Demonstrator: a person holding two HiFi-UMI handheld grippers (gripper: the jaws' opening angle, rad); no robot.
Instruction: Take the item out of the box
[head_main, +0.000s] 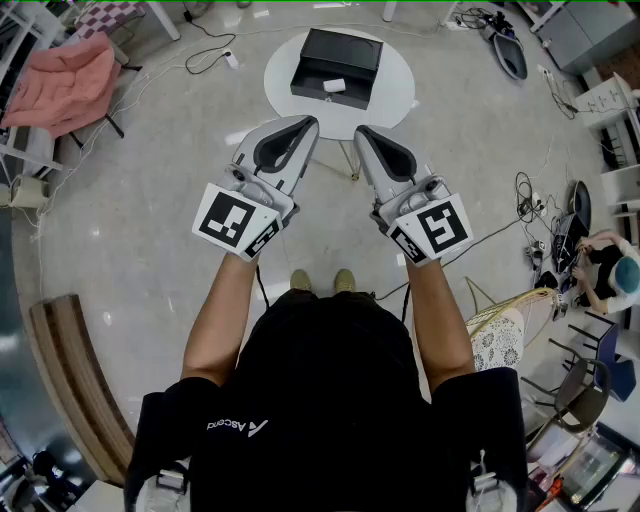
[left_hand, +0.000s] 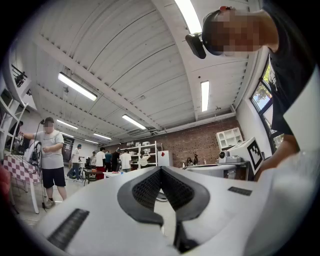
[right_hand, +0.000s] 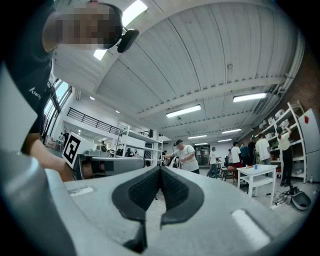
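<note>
The left hand-held gripper and the right hand-held gripper are smooth, pale grey moulded shells. Each tapers to a point and carries a white cube printed with black squares at the wrist end. Both have their jaws together at the tips. Behind that meeting point, dark, finely ribbed rubber pads curve apart to leave a teardrop hollow, and nothing sits in either one. The two are held side by side, not touching each other, over the floor, which is glossy, pale grey and faintly speckled, with soft light reflections.

Just ahead of the tips stands a round white worktop. The box rests on it, matt black, rectangular and open toward the person. The item lies inside as a small white oblong, possibly a card or packet, though it is too small to tell. Neither tool touches the box.

Farther out, a rumpled pink cloth is draped over a chair, a curved wooden bench runs along one side, and loose cables trail near a seated person.

The gripper views show a ribbed white ceiling with strip lights, a red brick wall, white shelving and several people standing.
</note>
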